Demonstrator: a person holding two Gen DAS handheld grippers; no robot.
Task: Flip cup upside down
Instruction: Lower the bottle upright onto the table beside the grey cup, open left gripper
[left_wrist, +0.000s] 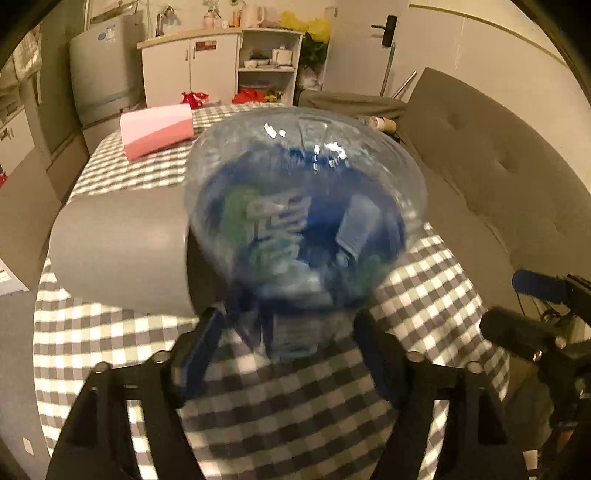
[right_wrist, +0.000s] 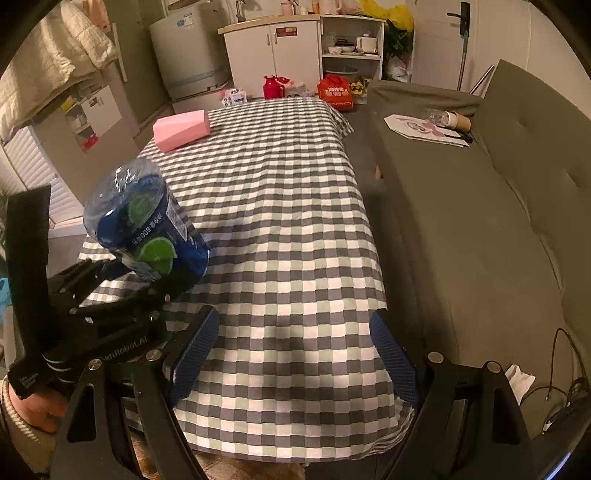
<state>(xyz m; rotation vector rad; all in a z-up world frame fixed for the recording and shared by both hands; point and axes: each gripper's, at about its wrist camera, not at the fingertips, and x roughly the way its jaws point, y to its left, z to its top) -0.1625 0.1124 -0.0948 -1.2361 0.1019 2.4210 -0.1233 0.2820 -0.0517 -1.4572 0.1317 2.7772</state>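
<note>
The cup (left_wrist: 303, 221) is clear plastic with a blue label showing green lime slices. It fills the left wrist view, motion-blurred, and my left gripper (left_wrist: 290, 325) is shut on its lower part. In the right wrist view the cup (right_wrist: 144, 229) is tilted over the table's left edge. Its rounded clear end points up and its label print reads upside down. The left gripper (right_wrist: 147, 280) grips it from below. My right gripper (right_wrist: 293, 325) is open over the near edge of the checkered tablecloth (right_wrist: 280, 206), holding nothing.
A pink box (right_wrist: 181, 129) lies at the far left of the table. A grey sofa (right_wrist: 480, 221) runs along the right side, with a paper tube (right_wrist: 458, 120) and a flat card on it. Cabinets and a washing machine stand beyond. Cables lie on the sofa at near right.
</note>
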